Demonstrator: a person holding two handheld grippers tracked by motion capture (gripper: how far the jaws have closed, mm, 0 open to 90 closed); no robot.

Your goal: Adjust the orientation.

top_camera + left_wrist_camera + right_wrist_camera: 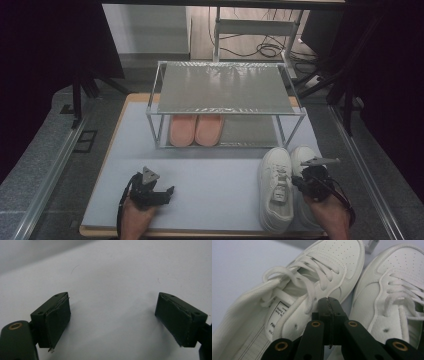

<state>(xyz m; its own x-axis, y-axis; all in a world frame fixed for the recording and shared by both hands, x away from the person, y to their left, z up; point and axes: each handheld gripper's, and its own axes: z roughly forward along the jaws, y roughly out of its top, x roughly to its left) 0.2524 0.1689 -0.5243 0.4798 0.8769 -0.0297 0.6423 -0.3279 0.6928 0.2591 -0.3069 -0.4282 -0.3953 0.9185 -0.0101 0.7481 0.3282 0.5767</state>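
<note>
A pair of white lace-up sneakers stands at the right front of the pale mat, toes toward the rack: the left sneaker (276,192) (332,262) and the right sneaker (301,155) (394,267). My right gripper (299,182) (329,303) hovers over the narrow gap between them. Its jaws are shut pad to pad, and I see nothing caught between them. My left gripper (167,192) (112,320) rests low over bare mat at the left front, its jaws wide open with nothing between them.
A metal two-tier rack (225,87) stands at the back of the mat (210,170). A pair of pink slippers (195,129) sits on the left of its lower shelf. Dark stands and cables lie beyond the table.
</note>
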